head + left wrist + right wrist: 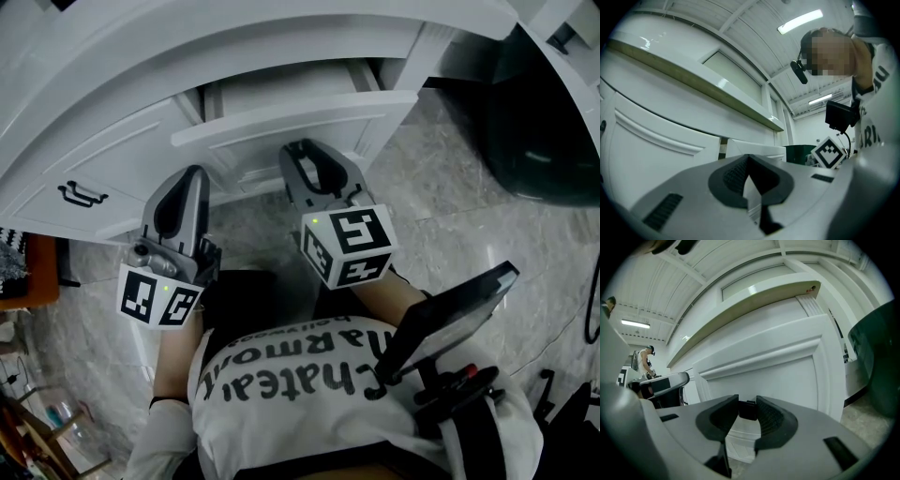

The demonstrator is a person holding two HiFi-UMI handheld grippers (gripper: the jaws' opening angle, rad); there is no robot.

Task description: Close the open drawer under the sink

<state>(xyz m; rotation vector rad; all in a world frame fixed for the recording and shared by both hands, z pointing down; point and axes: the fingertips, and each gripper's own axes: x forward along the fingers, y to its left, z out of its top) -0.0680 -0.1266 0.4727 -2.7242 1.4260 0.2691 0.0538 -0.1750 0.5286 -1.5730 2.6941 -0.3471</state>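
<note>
The white drawer [291, 120] stands pulled out of the curved white vanity [112, 141], under the counter edge. My right gripper [309, 159] reaches level to the drawer's front panel [778, 376]. Its jaws are closed on a small dark handle [748, 409] that fills the gap between the pads. My left gripper [180, 199] hovers to the left, in front of the closed cabinet front, apart from the drawer [754, 149]. The left gripper's tips [749, 159] meet with nothing between them.
A closed drawer with a dark handle [80, 194] sits at the vanity's left. A dark green bin [539, 122] stands on the marble floor to the right. A black screen on a mount [450, 319] hangs at the person's chest. Another person [647, 359] stands far off.
</note>
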